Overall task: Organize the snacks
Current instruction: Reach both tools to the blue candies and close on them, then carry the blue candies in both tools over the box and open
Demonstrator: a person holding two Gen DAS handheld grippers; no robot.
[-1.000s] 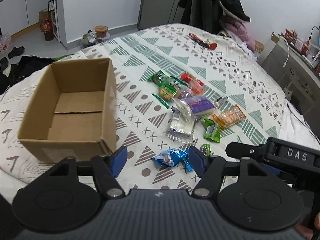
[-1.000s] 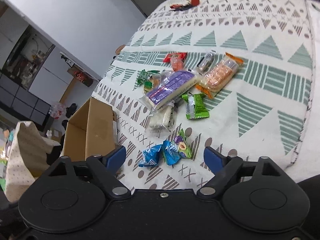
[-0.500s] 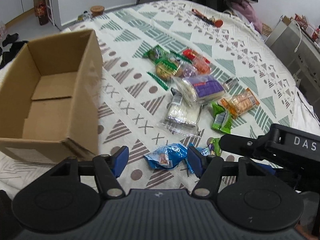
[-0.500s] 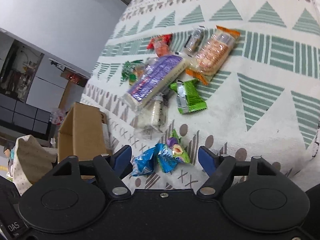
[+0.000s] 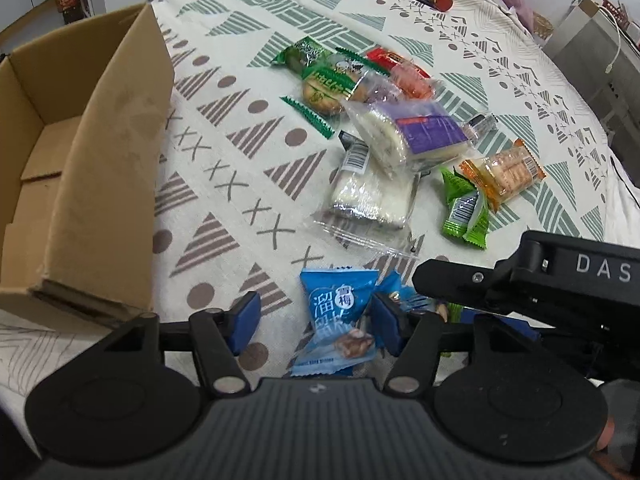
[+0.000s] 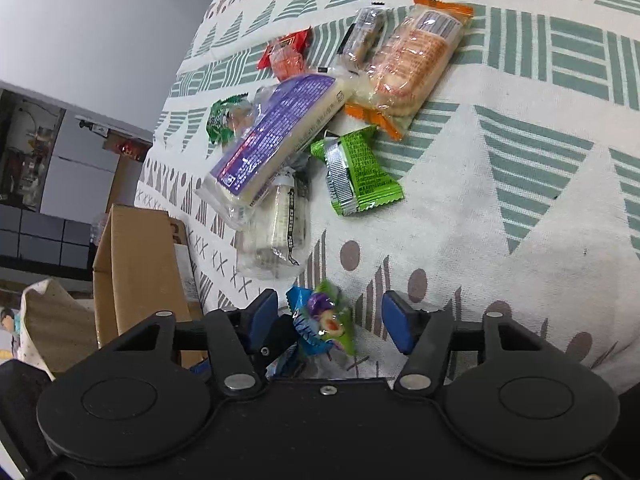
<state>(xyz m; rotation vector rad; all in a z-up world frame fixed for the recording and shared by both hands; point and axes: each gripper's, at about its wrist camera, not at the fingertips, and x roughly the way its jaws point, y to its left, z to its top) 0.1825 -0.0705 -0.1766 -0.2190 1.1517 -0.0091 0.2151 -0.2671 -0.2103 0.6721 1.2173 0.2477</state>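
my left gripper [image 5: 314, 316] jaws spread around blue snack packet [image 5: 340, 320], right gripper [image 6: 330, 318] spread over green-purple candy [image 6: 326, 320], cardboard box [image 5: 100, 168] left

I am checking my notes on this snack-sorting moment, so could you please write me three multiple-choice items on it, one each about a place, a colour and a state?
1. Where does the blue snack packet lie?
A. inside the box
B. between the left tool's fingers
C. on the floor

2. What colour is the label of the large clear-wrapped bar?
A. purple
B. yellow
C. black

3. How is the cardboard box?
A. taped shut
B. full of snacks
C. open, no snacks visible inside

Key: 1 B, the packet sits in the gap of the left tool; 2 A, a purple label shows; 3 C, only bare cardboard floor shows.
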